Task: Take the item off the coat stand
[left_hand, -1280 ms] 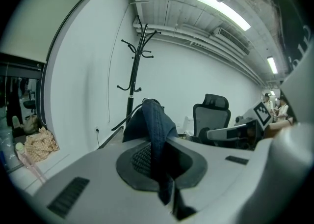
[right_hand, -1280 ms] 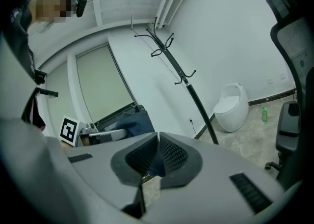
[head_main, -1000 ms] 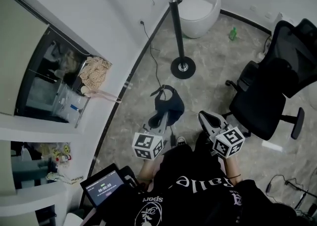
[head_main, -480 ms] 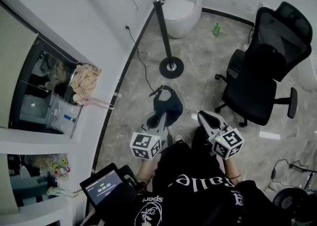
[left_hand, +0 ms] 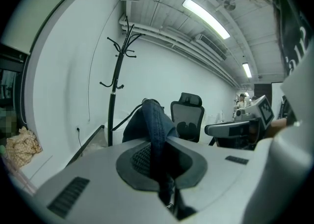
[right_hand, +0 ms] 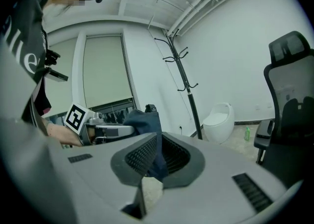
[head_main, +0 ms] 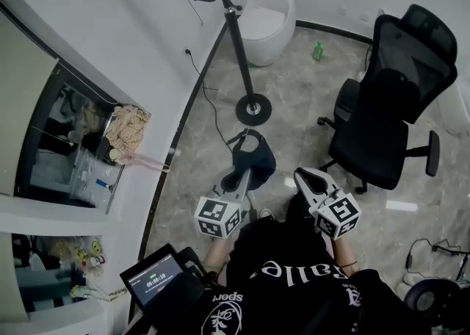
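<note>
Stands by the wall with its top cut off in the head view: coat stand (head_main: 236,47). Hangs clear of it above the floor (head_main: 294,106), kind hard to make out: dark blue cloth item (head_main: 255,157), pinched tight in the left claw (head_main: 244,174). Narrowly apart, holding nothing: right claw (head_main: 300,173).

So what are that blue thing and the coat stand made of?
The blue item, pinched in the left gripper, looks like denim cloth: matt, soft folds, a woven look. The coat stand looks like black-painted metal, judging by its thin, slightly glossy pole; I can't be sure.
</note>
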Available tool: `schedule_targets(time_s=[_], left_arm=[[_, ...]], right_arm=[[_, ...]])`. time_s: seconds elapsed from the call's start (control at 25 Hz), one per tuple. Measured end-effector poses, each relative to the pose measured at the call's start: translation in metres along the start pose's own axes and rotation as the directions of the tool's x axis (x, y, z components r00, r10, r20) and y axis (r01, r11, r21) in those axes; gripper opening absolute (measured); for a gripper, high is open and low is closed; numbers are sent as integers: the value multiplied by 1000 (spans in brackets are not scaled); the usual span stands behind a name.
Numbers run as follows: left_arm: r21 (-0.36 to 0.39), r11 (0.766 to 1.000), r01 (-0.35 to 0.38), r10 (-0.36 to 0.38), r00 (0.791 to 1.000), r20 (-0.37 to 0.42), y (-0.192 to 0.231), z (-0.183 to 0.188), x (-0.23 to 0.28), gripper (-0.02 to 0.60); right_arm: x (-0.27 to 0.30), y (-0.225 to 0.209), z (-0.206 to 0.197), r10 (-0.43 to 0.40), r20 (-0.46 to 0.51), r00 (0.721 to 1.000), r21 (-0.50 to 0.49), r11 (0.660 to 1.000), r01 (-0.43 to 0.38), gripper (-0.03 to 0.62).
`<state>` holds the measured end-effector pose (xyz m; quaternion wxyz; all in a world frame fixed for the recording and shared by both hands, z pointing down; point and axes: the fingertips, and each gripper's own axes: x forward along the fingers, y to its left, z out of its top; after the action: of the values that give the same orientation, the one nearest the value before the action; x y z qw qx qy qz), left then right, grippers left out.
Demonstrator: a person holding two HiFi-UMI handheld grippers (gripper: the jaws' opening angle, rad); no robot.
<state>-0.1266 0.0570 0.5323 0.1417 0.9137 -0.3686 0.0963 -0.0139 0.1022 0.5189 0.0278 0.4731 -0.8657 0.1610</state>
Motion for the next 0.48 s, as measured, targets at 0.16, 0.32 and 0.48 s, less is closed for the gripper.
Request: schedule_targets(time_s=[0.16, 0.32, 0.48], left_arm=[[-1, 1000, -8, 8, 1000, 9, 4, 4, 1, 12], [-2, 1000, -11, 11, 1000, 11, 7, 4, 2, 12], [-7, 1000, -12, 12, 1000, 11, 8, 4, 2, 12]], right_arm=[[3, 1, 5, 16, 11, 1000, -29, 999, -16, 23], [6, 1, 6, 23, 7, 1000, -35, 999, -23, 23], [8, 1, 6, 28, 5, 1000, -42, 999, -28, 23]])
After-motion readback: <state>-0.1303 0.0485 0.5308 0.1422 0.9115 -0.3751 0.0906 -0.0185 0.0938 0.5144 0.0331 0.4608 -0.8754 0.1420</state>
